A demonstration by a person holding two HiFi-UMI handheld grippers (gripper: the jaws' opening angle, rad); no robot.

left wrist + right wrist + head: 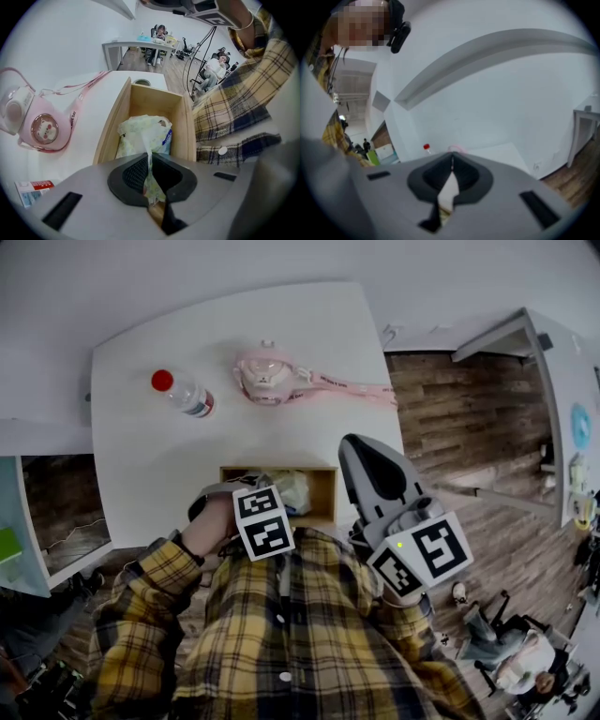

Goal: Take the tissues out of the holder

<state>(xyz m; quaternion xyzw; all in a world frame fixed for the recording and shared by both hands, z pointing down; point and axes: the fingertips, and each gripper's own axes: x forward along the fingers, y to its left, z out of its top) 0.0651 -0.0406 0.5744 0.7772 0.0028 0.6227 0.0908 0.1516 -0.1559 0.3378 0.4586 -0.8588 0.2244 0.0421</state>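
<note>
A wooden holder [323,486] stands at the near edge of the white table, and in the left gripper view its left wall [112,126] runs away from me. Inside lies a pack of tissues [145,133] in pale printed plastic, also visible in the head view as the pack [292,491]. My left gripper [150,161] points steeply down into the holder, shut on a pinched-up strip of tissue that rises from the pack. In the head view the left gripper [265,491] is mostly hidden under its marker cube. My right gripper [356,444] hovers beside the holder's right end; its tips [452,159] meet with nothing between them.
A clear bottle with a red cap [183,393] and a pink round item with a long strap [267,376] lie further back on the table [141,474]. The pink item [40,129] is left of the holder. Wooden floor and seated people are off to the right.
</note>
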